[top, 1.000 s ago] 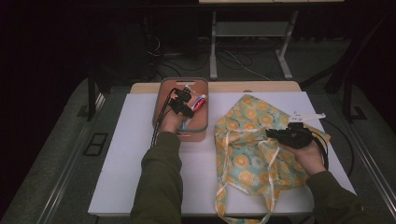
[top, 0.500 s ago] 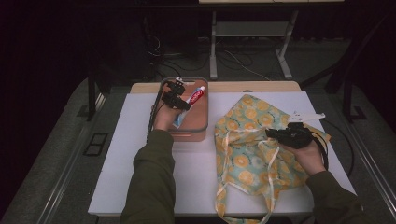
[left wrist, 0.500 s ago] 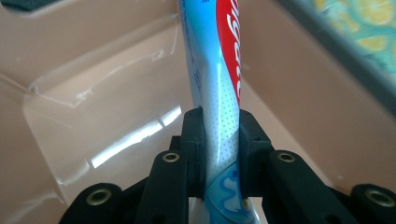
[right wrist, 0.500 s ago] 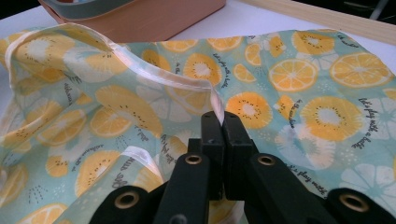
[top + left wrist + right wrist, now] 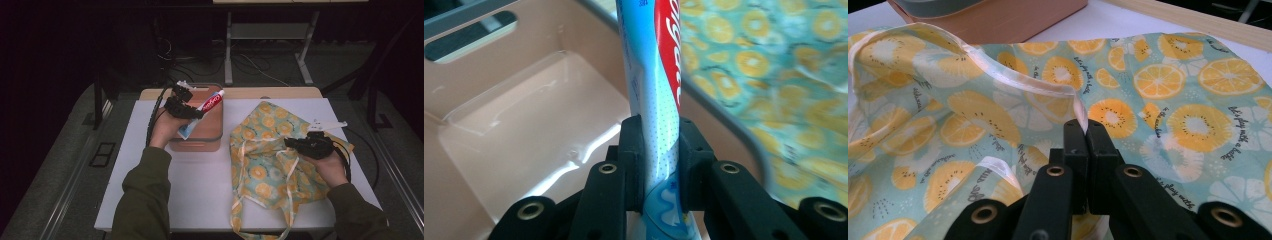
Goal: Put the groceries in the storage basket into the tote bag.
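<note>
My left gripper [image 5: 189, 111] is shut on a red, white and blue toothpaste tube [image 5: 207, 105], held in the air above the pink plastic bin [image 5: 200, 142]. In the left gripper view the tube [image 5: 655, 90] stands pinched between the two black jaws, with my left gripper [image 5: 660, 165] over the bin's bare floor [image 5: 524, 130]. A cloth bag printed with orange slices [image 5: 270, 150] lies to the right of the bin. My right gripper [image 5: 292, 143] is shut on the bag's white-trimmed rim [image 5: 1068, 95] and lifts it a little; that gripper [image 5: 1083, 135] has its jaws pressed together.
The bin and bag rest on a white table [image 5: 200, 185] with a wooden strip [image 5: 280, 92] along its far edge. The bag's long handles [image 5: 287, 220] trail toward the front edge. Cables [image 5: 152, 117] hang from both grippers. Dark floor and table legs lie beyond.
My left hand has risen out of the bin and drifted left, lifting the toothpaste tube with it. The right hand and the bag have stayed put.
</note>
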`<state>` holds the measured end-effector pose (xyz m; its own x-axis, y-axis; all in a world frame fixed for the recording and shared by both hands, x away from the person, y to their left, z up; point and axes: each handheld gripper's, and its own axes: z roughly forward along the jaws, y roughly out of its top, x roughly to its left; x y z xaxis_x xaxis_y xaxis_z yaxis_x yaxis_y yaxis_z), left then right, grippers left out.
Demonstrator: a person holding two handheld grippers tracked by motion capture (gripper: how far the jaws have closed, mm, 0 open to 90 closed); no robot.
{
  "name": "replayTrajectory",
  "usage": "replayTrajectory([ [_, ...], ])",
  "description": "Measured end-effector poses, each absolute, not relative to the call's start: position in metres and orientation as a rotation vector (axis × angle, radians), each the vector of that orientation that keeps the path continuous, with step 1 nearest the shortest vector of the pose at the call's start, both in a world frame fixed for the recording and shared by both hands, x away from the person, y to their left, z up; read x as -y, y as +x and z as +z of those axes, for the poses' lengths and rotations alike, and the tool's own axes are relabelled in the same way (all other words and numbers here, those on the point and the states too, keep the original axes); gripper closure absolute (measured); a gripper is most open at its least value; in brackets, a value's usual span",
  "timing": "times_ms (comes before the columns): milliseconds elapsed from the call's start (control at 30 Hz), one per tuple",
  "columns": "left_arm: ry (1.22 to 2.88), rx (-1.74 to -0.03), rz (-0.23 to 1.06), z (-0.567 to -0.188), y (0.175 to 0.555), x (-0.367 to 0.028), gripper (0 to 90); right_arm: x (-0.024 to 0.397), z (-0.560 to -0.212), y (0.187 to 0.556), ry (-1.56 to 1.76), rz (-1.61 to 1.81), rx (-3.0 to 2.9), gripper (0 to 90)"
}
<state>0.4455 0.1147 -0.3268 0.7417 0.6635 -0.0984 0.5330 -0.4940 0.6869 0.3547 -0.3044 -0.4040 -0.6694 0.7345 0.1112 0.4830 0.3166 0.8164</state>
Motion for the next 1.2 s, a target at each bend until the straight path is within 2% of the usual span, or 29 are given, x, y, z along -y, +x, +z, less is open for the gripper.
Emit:
replayTrajectory([
  [300, 2.247, -0.752, 0.212, -0.319, 0.398, -0.107, 75.7, 0.303, -0.404, 0.355, 1.096, 1.268, -2.298, 89.5],
  [700, 2.277, -0.567, 0.143, -0.339, 0.337, -0.068, 75.8, 0.301, -0.404, 0.355, 1.095, 1.271, -2.292, 89.5],
  [933, 2.312, -0.497, 0.086, -0.361, 0.315, -0.037, 76.0, 0.301, -0.404, 0.356, 1.094, 1.279, -2.282, 89.4],
  [1200, 2.406, -0.490, 0.045, -0.387, 0.311, -0.002, 76.0, 0.301, -0.404, 0.355, 1.093, 1.278, -2.279, 89.5],
])
